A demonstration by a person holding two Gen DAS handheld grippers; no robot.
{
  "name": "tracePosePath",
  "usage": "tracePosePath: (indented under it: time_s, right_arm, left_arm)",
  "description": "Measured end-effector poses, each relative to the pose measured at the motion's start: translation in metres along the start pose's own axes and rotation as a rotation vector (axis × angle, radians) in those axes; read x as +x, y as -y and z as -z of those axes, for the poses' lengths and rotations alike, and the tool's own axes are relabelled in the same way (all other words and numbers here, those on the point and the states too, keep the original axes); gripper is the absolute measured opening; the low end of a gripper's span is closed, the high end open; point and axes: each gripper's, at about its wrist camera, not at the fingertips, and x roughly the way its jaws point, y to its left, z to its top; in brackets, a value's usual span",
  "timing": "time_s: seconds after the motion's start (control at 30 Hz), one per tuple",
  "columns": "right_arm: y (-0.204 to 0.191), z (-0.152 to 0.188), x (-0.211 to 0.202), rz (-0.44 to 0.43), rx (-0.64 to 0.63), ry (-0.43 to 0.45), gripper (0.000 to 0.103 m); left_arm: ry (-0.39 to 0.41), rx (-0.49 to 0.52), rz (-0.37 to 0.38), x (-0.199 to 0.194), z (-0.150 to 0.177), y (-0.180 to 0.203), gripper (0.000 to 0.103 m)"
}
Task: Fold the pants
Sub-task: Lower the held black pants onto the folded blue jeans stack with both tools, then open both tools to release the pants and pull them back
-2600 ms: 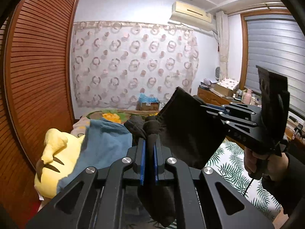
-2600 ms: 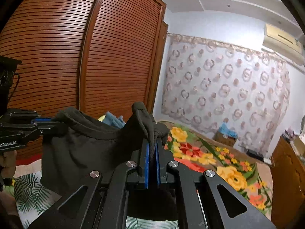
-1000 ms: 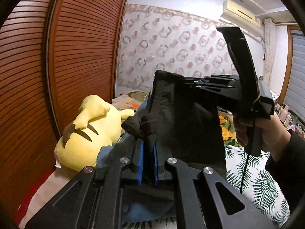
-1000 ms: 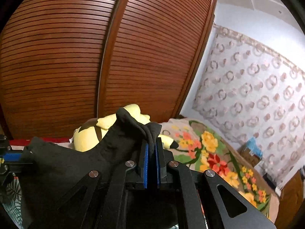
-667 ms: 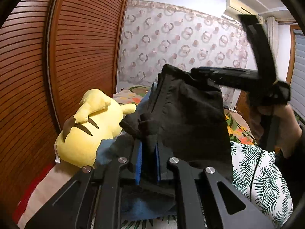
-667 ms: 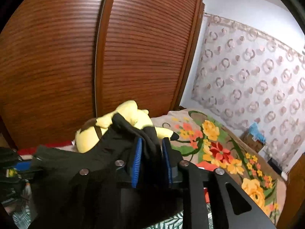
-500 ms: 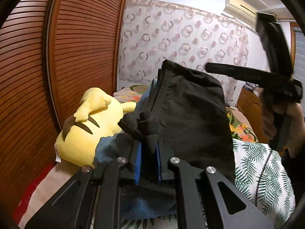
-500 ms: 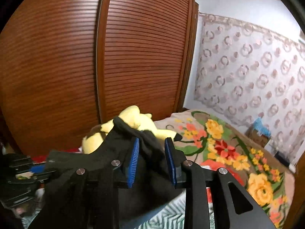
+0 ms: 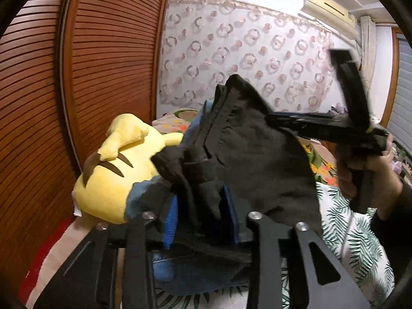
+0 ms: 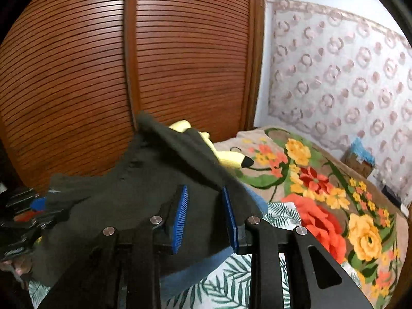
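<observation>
Left wrist view: the left gripper (image 9: pixel 202 212) has its blue pads (image 9: pixel 171 220) spread apart, and a bunched corner of the black pants (image 9: pixel 252 159) lies loosely in the gap between them, draped rather than pinched. From there the pants rise as a dark sheet up and to the right, with a seamed edge running to their highest point. The right gripper (image 9: pixel 296 122) reaches in from the right, gripped by the person's hand (image 9: pixel 365 177); its fingers lie against the upper right edge of the pants, but they are seen side-on and motion-blurred, so their spacing cannot be read here. Behind the pants lie a yellow plush toy (image 9: pixel 113 177) by the slatted wooden wardrobe door (image 9: pixel 77 77), and blue cloth (image 9: pixel 144 195) beneath the pants. A leaf-print sheet (image 9: pixel 352 242) covers the bed at the lower right.

Right wrist view: the right gripper (image 10: pixel 206 217) stands wide open, blue pads (image 10: pixel 180 219) well apart. The pants (image 10: pixel 123 195) hang in front of and between the pads, a fold of them crossing the gap without being squeezed. Their far end reaches the left gripper (image 10: pixel 28 213) at the left edge, blurred. Past the pants, the plush toy (image 10: pixel 226 155) rests on a floral blanket (image 10: pixel 322 195) that runs to the bed's far edge by the patterned curtain (image 10: pixel 334 77).
</observation>
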Motion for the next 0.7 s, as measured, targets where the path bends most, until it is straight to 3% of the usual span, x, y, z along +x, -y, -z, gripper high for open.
tracePosePath:
  time_s: [0.17,0.23,0.37,0.7]
  right_arm:
    - [-0.004,0.001,0.013,0.016,0.014,0.007,0.029]
    - [-0.007,0.002,0.011,0.018,0.019,0.021,0.029]
    - [-0.010,0.010,0.004,0.023,0.037,0.031,0.033]
    - [-0.038,0.027,-0.034,0.025,0.053,0.061,0.052]
  left_arm:
    - [-0.019,0.018,0.006,0.002,-0.004,0.003,0.046]
    - [-0.024,0.013,0.019,0.003,-0.005,0.001,0.053]
    - [-0.027,0.006,0.054,0.000,-0.004,0.003,0.080]
    - [-0.022,0.059,0.042,-0.020,-0.004,0.011,0.083]
